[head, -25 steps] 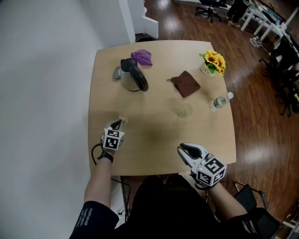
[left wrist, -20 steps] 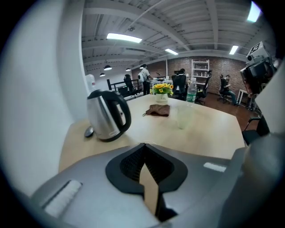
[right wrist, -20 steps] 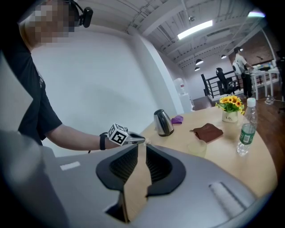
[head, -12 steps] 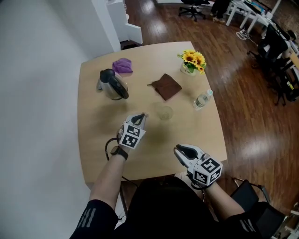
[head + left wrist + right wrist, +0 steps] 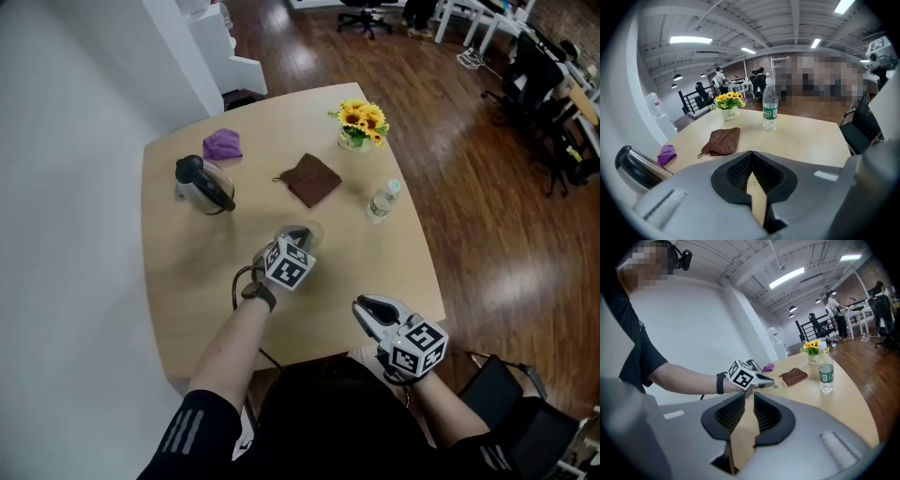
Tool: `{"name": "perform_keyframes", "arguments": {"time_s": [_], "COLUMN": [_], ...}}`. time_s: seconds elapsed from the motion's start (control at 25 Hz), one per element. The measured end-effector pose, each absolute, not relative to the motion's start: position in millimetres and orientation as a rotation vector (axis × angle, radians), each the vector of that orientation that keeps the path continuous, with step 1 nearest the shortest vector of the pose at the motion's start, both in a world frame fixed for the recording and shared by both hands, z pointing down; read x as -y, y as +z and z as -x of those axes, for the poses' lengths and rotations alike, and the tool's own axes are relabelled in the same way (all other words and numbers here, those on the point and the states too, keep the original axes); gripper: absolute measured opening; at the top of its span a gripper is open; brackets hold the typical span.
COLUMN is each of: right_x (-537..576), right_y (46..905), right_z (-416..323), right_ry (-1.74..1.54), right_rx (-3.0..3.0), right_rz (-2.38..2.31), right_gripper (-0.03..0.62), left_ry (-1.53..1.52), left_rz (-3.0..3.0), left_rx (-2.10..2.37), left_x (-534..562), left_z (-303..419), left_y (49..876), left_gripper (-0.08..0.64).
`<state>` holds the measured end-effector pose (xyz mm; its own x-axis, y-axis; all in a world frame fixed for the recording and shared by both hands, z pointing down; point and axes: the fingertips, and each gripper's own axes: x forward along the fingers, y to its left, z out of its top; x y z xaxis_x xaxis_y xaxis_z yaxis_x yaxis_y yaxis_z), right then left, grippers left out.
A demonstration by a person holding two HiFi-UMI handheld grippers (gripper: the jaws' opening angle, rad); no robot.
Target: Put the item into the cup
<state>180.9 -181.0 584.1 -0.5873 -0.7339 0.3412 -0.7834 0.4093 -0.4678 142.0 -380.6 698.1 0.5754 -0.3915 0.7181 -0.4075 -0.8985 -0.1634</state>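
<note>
A clear cup stands in the middle of the light wooden table. My left gripper reaches over it with its tips right at the cup's near rim. Its pads meet at the tip, so it is shut, and no item shows between them. In the right gripper view the left gripper hangs beside the cup. My right gripper rests near the table's front edge, its jaws a narrow gap apart with nothing between them.
A dark kettle and a purple cloth sit at the back left. A brown cloth, a pot of sunflowers and a water bottle stand behind and right of the cup. Wooden floor surrounds the table.
My left gripper has moved from the table's front left, forward and to the right, up to the cup. The right gripper has stayed near the front edge.
</note>
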Motion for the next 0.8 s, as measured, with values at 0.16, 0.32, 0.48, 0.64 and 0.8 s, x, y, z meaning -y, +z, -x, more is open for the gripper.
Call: {"name": "perform_keyframes", "arguments": {"time_s": [0.16, 0.32, 0.48, 0.64, 0.8], "right_x": [179.7, 179.6, 181.0, 182.5, 187.4], "right_y": [586.7, 588.8, 586.6, 582.8, 574.2], "right_z": [-189.5, -193.4, -194.5, -193.1, -184.7], "right_ry": [0.938, 0.947, 0.942, 0.920, 0.885], "right_rx": [2.564, 2.569, 2.583, 2.610, 2.659], "right_rz": [-1.400, -1.394, -1.371, -1.336, -1.272], "right_gripper": [0.067, 0.067, 0.067, 0.067, 0.067], "left_ry": [1.368, 1.385, 1.377, 1.296, 1.026], "left_rz": [-2.746, -2.729, -2.732, -2.760, -2.744], "left_rx": [0.641, 0.573, 0.597, 0.665, 0.768], "left_x": [373.9, 364.6, 363.9, 364.2, 344.4], "left_z": [-149.1, -155.3, -154.7, -148.6, -126.4], "left_y": [717.2, 726.3, 719.7, 695.6, 655.4], "left_gripper": [0.005, 0.073, 0.083, 0.083, 0.084]}}
